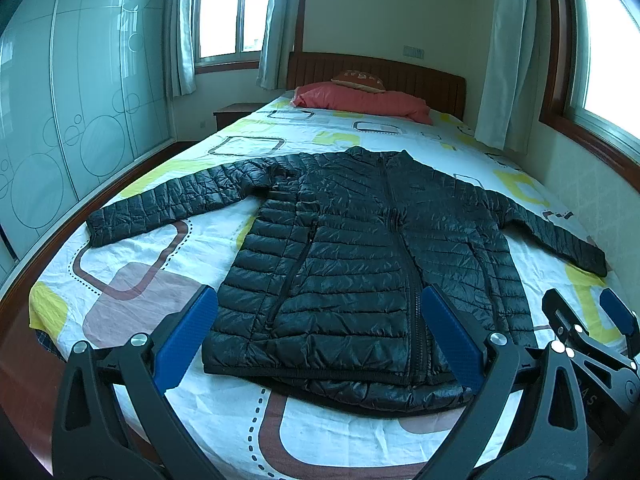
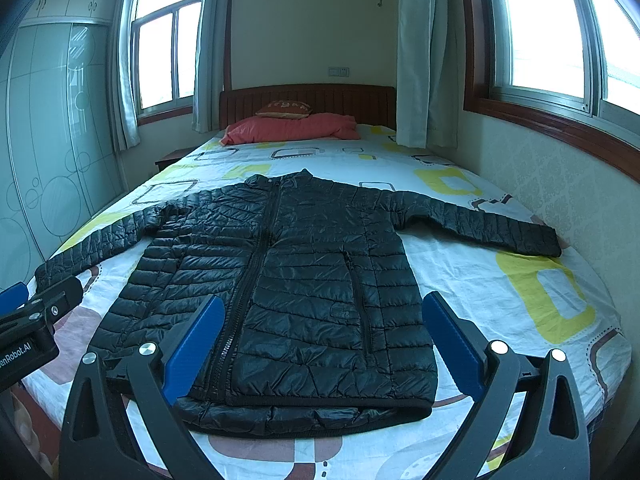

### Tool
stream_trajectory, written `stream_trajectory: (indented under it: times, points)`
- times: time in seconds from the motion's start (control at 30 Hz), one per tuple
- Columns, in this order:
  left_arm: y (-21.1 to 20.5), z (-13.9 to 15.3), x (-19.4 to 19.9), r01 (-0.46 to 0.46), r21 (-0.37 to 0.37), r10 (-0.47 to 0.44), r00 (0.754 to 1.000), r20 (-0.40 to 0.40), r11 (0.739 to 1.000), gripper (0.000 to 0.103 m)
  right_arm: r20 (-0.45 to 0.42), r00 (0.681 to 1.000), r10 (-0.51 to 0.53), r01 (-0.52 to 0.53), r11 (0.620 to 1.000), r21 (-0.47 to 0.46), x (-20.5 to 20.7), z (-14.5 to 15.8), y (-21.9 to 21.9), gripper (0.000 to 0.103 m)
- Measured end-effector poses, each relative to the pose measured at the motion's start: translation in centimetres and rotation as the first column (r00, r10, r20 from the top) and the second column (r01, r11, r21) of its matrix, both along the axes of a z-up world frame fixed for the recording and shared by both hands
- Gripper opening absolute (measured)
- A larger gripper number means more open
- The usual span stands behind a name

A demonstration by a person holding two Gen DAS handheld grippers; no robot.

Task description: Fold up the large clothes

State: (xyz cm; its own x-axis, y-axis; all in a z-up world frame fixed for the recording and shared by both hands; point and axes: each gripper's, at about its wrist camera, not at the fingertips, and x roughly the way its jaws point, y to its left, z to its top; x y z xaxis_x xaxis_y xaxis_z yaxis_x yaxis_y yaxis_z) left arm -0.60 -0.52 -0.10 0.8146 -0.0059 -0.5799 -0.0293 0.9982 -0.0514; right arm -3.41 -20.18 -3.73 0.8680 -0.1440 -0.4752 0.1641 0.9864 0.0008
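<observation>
A black quilted puffer jacket (image 1: 360, 256) (image 2: 296, 276) lies flat and face up on the bed, zipped, with both sleeves spread out sideways and its hem toward me. My left gripper (image 1: 320, 332) hovers open above the hem's left half, blue pads wide apart, holding nothing. My right gripper (image 2: 324, 340) is open too, above the hem's right half. In the left wrist view the right gripper (image 1: 588, 320) shows at the right edge; in the right wrist view the left gripper (image 2: 28, 300) shows at the left edge near the sleeve cuff.
The bed (image 1: 132, 280) has a white sheet with coloured squares. A pink pillow (image 1: 360, 102) and a small cushion lie by the wooden headboard (image 2: 308, 100). A glass wardrobe (image 1: 60, 120) stands left; a wall with windows (image 2: 540, 32) runs close along the right.
</observation>
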Motion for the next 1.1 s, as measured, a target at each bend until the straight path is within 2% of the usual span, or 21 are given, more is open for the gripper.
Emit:
stream_trajectory:
  times: [0.27, 0.43, 0.6, 0.73, 0.83, 0.9, 1.03, 1.07, 1.1]
  points:
    - [0.0, 0.0, 0.0, 0.000, 0.000, 0.000, 1.000, -0.002, 1.000, 0.101, -0.003, 1.000, 0.000, 0.000, 1.000, 0.001, 0.0, -0.1, 0.3, 0.098]
    - [1.3, -1.7, 0.2, -0.008, -0.033, 0.007, 1.000, -0.020, 0.999, 0.101, -0.018, 1.000, 0.011, -0.010, 1.000, 0.022, 0.6, -0.6, 0.1, 0.098]
    - [4.8, -3.6, 2.8, -0.083, -0.108, 0.074, 0.993, -0.089, 0.991, 0.101, -0.044, 0.999, 0.018, -0.014, 0.995, 0.096, 2.0, -1.9, -1.3, 0.098]
    - [7.8, -4.9, 6.1, -0.182, -0.105, 0.166, 0.976, -0.141, 0.978, 0.101, -0.073, 0.997, 0.008, 0.003, 0.989, 0.150, 3.8, -2.9, -3.0, 0.098]
    - [11.0, -6.4, 8.6, -0.290, -0.092, 0.271, 0.946, -0.177, 0.953, 0.101, -0.094, 0.996, -0.003, 0.023, 0.978, 0.205, 5.5, -3.6, -5.1, 0.098]
    - [13.2, -7.6, 10.2, -0.362, -0.080, 0.341, 0.918, -0.203, 0.929, 0.101, -0.105, 0.994, -0.029, 0.055, 0.965, 0.256, 7.1, -4.1, -7.6, 0.098]
    - [18.4, -10.5, 13.5, -0.520, -0.035, 0.494, 0.829, -0.263, 0.853, 0.101, -0.111, 0.988, -0.105, 0.136, 0.935, 0.328, 9.5, -4.9, -12.6, 0.097]
    - [19.8, -11.3, 14.2, -0.556, -0.025, 0.528, 0.802, -0.279, 0.831, 0.101, -0.120, 0.983, -0.138, 0.172, 0.922, 0.348, 10.2, -5.3, -14.6, 0.087]
    - [21.1, -12.1, 14.9, -0.588, -0.011, 0.559, 0.774, -0.299, 0.809, 0.101, -0.127, 0.979, -0.161, 0.197, 0.907, 0.372, 11.0, -5.6, -16.4, 0.064]
